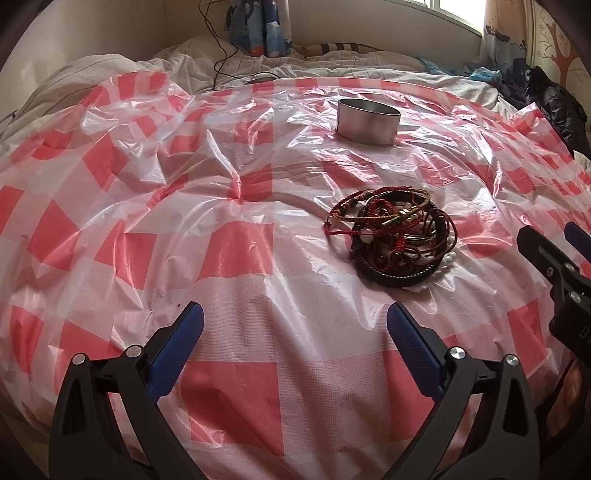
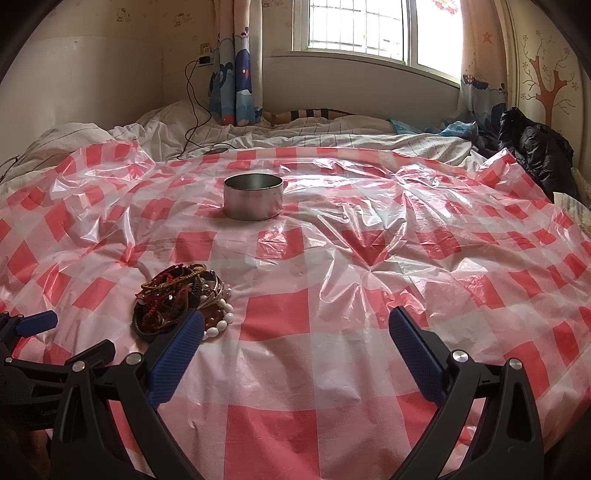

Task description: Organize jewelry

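A pile of bracelets (image 1: 391,236), red cords, dark braids and white beads, lies on a red-and-white checked plastic sheet (image 1: 236,258). It also shows in the right wrist view (image 2: 177,302). A round metal tin (image 1: 367,122) stands open beyond it, also in the right wrist view (image 2: 253,197). My left gripper (image 1: 295,321) is open and empty, short of the pile and to its left. My right gripper (image 2: 295,325) is open and empty, to the right of the pile, its left finger over the pile's edge. It appears at the right edge of the left wrist view (image 1: 550,258).
The sheet covers a bed with rumpled white bedding (image 2: 166,125) at the back. A black cable (image 2: 192,110) runs down from a wall socket. Dark clothing (image 2: 532,147) and blue plastic bags (image 2: 454,129) lie at the far right. A window (image 2: 369,26) is behind.
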